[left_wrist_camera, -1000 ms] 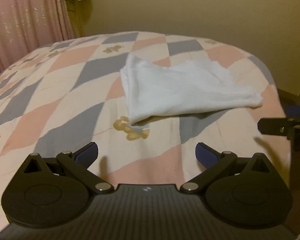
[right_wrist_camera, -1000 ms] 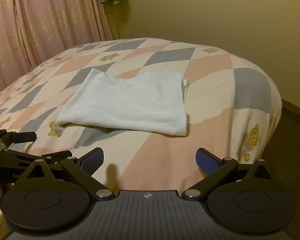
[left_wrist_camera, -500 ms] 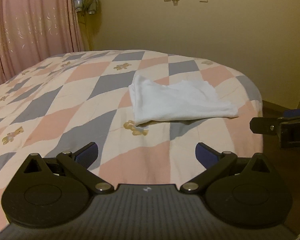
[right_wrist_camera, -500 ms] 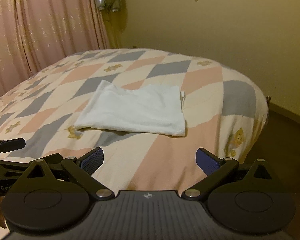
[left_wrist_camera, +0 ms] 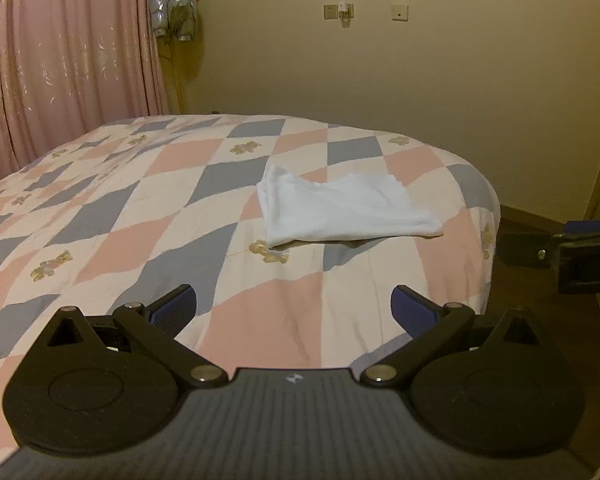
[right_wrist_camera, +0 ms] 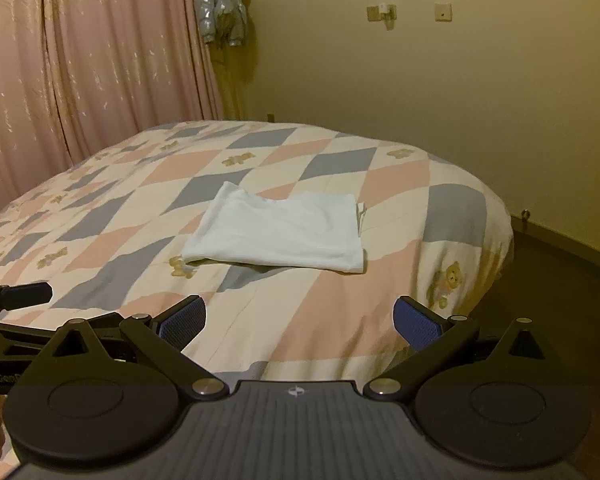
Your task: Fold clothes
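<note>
Curtain (left_wrist_camera: pixel 72 64) of pink fabric hangs at far left, beside a silvery jacket (left_wrist_camera: pixel 172 0) on the wall, as a person works over a bed (left_wrist_camera: pixel 112 216) spread with a quilt of pink, grey and cream diamonds. The left gripper (left_wrist_camera: pixel 294 308) hovers off the bed's near edge, its blue-padded fingers (left_wrist_camera: pixel 174 308) spread wide and grasping nothing. Toward the middle-right of the quilt, near the foot corner, lies a white garment (left_wrist_camera: pixel 340 212), already folded into a flat, roughly rectangular packet of several layers; whether further folds are intended cannot be judged from this. It looks like thin, ribbed cotton knit: light, limp and likely to sag or slide open if lifted by a single layer. A sound hold would probably pinch all layers together at the two near corners, or along the thick folded edge at its left. From the right-hand camera, the right gripper (right_wrist_camera: pixel 300 316) is likewise released, pads apart and empty, well short of the garment, with a small tab showing at the packet's far right corner.
</note>
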Demonstrator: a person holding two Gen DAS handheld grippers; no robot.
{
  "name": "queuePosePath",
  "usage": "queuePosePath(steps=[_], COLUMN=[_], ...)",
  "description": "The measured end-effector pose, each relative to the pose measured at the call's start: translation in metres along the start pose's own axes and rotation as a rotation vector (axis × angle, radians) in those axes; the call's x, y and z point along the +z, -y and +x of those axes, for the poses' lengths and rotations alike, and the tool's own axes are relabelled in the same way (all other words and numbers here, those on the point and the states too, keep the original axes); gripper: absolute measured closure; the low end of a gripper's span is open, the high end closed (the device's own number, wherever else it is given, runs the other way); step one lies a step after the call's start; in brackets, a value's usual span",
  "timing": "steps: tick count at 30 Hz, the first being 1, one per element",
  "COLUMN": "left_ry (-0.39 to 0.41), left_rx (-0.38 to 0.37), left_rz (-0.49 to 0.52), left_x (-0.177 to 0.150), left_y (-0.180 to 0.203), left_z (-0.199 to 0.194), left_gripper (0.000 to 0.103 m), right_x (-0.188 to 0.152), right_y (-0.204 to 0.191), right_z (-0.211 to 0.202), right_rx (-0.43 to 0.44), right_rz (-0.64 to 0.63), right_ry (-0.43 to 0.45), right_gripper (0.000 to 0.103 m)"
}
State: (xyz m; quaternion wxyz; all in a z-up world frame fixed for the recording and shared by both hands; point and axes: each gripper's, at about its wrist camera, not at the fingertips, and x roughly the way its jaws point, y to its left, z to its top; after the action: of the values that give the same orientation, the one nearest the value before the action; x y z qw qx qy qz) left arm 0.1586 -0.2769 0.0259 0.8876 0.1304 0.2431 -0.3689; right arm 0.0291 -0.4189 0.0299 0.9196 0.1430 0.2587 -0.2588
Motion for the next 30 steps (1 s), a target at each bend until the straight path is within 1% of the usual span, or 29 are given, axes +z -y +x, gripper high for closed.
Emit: queuePosePath(steps=[6, 12, 20, 30], left_ry=[0.017, 0.013, -0.003, 0.016], left_rx=[-0.002, 0.017, 0.017, 0.022], left_rz=[-0.020, -0.012, -0.002, -0.006], left_x=[0.001, -0.002, -0.013, -0.008], left_y=[-0.002, 0.003, 0.011, 0.013], left_z=[-0.023, -0.042, -0.058, -0.067], left_gripper=[0.001, 0.001, 0.001, 0.001], right_x=[-0.006, -0.012, -0.016, -0.017], right_y=[-0.002, -0.004, -0.008, -0.011], right_z=[-0.026, -0.051, -0.076, -0.094], right_rx=[0.007, 0.017, 0.033, 0.032], right_rz=[0.018, 0.034, 0.039, 0.040], right_ry=[0.011, 0.014, 0.024, 0.038], right_gripper=[0.000, 0.000, 0.000, 0.000])
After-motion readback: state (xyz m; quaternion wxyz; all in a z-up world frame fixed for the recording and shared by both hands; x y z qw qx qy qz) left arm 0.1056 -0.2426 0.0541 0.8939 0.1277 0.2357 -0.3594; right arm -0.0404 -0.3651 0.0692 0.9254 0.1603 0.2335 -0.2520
